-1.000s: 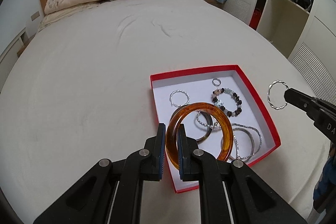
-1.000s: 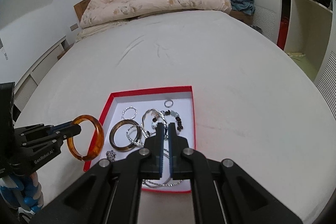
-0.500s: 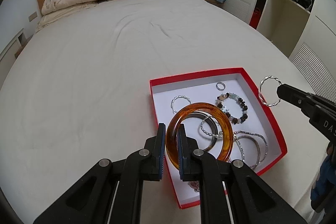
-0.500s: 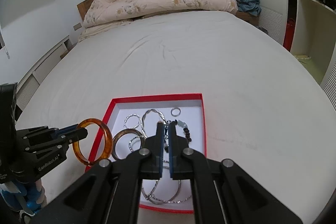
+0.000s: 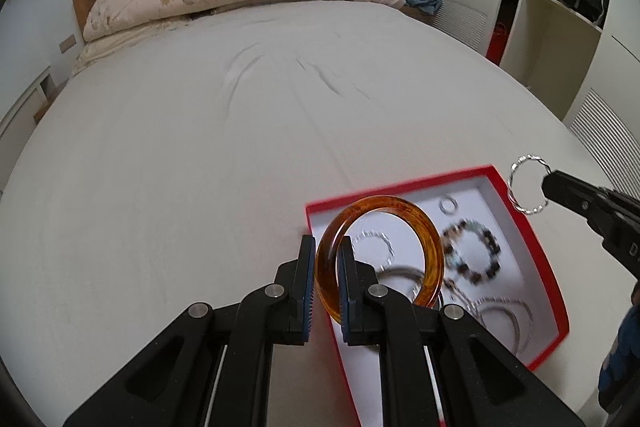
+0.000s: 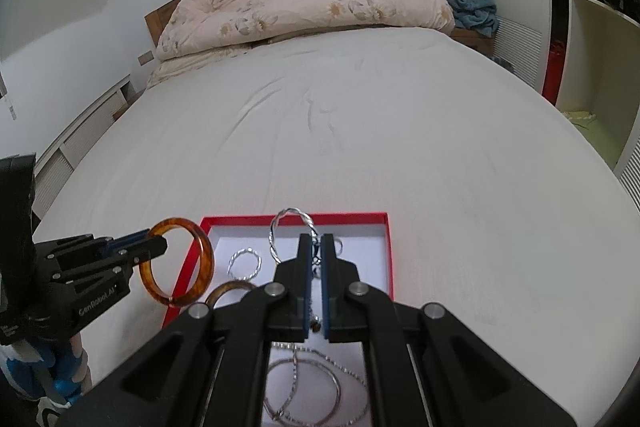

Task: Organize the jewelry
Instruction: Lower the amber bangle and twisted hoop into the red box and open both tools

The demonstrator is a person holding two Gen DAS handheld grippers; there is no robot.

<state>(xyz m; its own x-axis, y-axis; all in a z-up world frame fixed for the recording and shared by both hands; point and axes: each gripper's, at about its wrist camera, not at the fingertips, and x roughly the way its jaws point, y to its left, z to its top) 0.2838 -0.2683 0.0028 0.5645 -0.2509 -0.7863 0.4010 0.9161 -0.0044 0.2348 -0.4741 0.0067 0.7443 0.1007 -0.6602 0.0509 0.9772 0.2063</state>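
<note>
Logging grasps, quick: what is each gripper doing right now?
Left gripper: closed on the amber bangle.
Right gripper: closed on the twisted silver ring.

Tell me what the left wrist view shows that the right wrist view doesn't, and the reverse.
Only the left wrist view shows the beaded bracelet in the red box. Only the right wrist view shows the brown bangle lying in the box. Both show the left gripper clamping the amber bangle and the right gripper pinching the twisted silver ring.
</note>
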